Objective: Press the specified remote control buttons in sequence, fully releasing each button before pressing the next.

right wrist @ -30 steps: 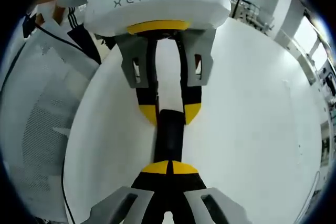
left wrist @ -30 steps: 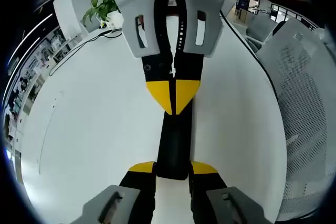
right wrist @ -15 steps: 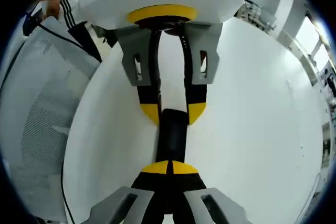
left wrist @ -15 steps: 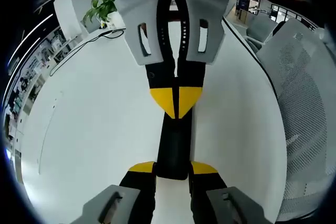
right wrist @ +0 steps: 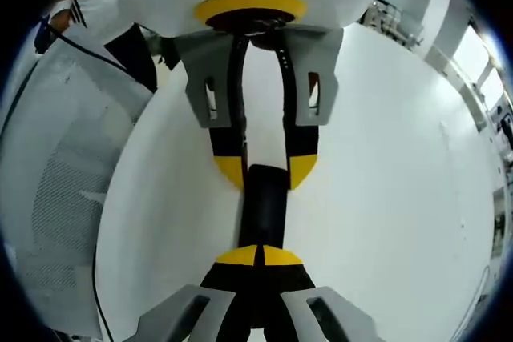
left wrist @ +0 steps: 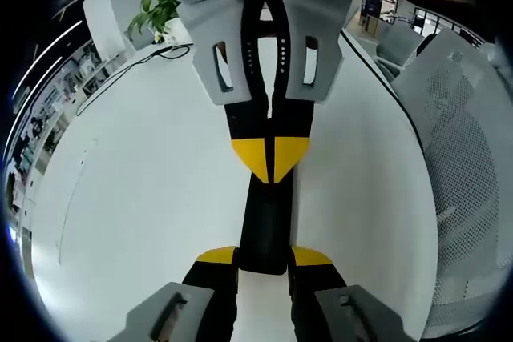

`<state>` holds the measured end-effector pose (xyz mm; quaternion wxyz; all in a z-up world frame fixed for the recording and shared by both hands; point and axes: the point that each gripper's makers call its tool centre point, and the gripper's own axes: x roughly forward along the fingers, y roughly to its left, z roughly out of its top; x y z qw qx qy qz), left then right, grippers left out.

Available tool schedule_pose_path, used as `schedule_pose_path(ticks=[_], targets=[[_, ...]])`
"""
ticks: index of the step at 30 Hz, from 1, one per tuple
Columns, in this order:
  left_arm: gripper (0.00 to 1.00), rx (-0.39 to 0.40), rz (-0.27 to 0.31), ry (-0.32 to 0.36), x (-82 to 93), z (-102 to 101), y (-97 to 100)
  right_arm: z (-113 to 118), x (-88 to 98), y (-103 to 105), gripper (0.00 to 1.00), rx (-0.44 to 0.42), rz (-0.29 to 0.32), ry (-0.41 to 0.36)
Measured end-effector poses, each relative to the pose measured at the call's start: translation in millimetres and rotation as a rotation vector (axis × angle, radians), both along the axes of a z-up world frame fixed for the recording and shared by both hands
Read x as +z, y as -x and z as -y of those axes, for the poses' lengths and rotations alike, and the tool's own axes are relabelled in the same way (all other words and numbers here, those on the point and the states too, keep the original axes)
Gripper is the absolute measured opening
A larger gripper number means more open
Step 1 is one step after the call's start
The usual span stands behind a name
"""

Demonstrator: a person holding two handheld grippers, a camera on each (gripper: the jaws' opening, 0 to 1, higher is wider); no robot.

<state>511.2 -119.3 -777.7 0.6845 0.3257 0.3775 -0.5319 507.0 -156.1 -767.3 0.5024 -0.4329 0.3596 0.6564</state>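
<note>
While 2 grippers meet over a white table (left wrist: 128, 198), a black remote control (left wrist: 266, 222) lies between them.
Left gripper (left wrist: 264, 258) clamps the remote's near end; right gripper (right wrist: 258, 257), jaws closed together, touches its top.

No text, label, brand, number or sign can be read in either view. In the right gripper view, the white housing of the left gripper (right wrist: 265, 179) reaches the top edge, and only a sliver of dark marking shows there, too cut off to make out. In the left gripper view, the shelves (left wrist: 44, 106) far to the left of the white worktop (left wrist: 144, 174) carry small coloured patches, too blurred and too small to read. The black remote control (left wrist: 264, 222) shows no legible marking on its visible face.
</note>
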Motion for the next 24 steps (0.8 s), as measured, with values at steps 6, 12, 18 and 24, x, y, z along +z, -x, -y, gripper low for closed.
schedule_pose_path(ticks=[6,12,18,24], targets=[[0.23,-0.001,-0.002,0.001,0.0,0.2,0.4,0.0,-1.4,-0.9,0.0,-0.016,-0.016,0.018],[0.23,-0.001,-0.002,0.001,0.1,0.1,1.0,0.3,-1.7,0.1,0.0,-0.006,-0.004,0.033],[0.23,0.002,-0.002,0.002,0.2,-0.1,1.4,0.9,-1.4,-0.2,0.0,-0.021,-0.016,0.022],[0.23,0.001,-0.003,0.003,0.4,-0.1,1.4,1.1,0.9,-0.3,0.0,-0.035,-0.023,-0.011]])
